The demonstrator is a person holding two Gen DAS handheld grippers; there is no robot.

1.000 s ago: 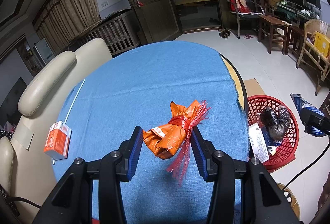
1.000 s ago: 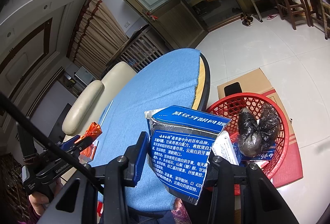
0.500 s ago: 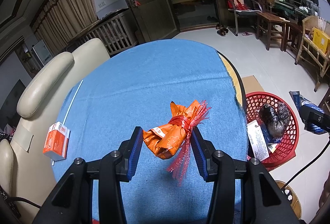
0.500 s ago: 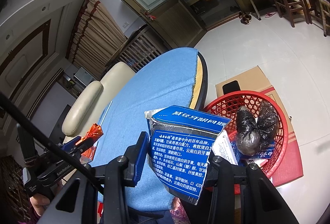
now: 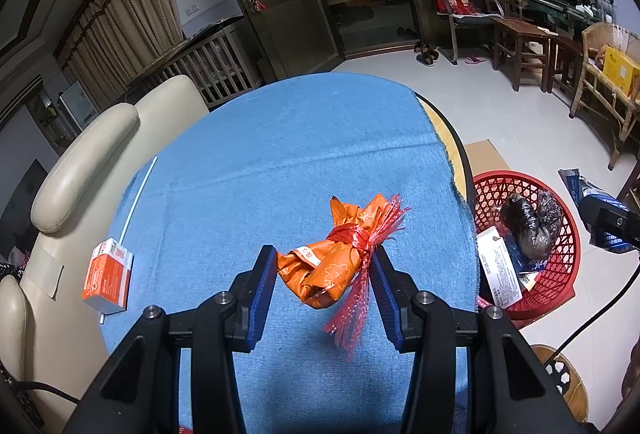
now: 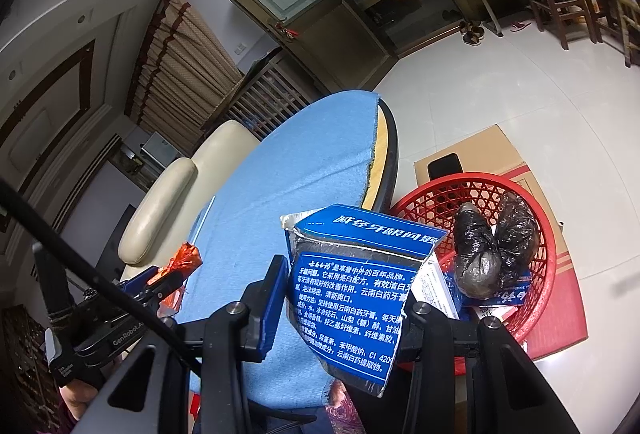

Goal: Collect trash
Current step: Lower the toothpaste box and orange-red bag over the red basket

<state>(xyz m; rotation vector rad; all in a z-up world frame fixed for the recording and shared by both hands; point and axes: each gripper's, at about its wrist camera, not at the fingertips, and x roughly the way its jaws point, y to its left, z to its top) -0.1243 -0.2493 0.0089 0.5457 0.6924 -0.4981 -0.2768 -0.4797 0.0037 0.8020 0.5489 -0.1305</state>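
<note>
Orange foil crinkles between the blue pads of the left gripper point(image 5: 323, 276), which is clamped on an orange wrapper bundle point(image 5: 326, 266) tied with red plastic netting point(image 5: 366, 266); the netting's frayed end hangs down past the right pad. The bundle is held over the blue cloth point(image 5: 280, 162) that covers the round table point(image 5: 452, 138). On the cloth's left edge lies a small orange-and-white box point(image 5: 107, 276), with a thin white stick point(image 5: 138, 186) just beyond it. A cream sofa point(image 5: 80, 162) stands against that side of the table.

The right gripper point(image 6: 346, 298) is clamped on a torn blue toothpaste carton point(image 6: 352, 298) printed with white Chinese text, held up near the table's edge. On the floor just beside the table sits a red mesh basket point(image 6: 548, 274). Inside it lie two black plastic bags point(image 6: 492, 254) touching each other, on top of a white printed paper point(image 6: 440, 286) and another blue carton point(image 6: 504, 296). Flattened cardboard point(image 6: 492, 150) lies under the basket.
</note>
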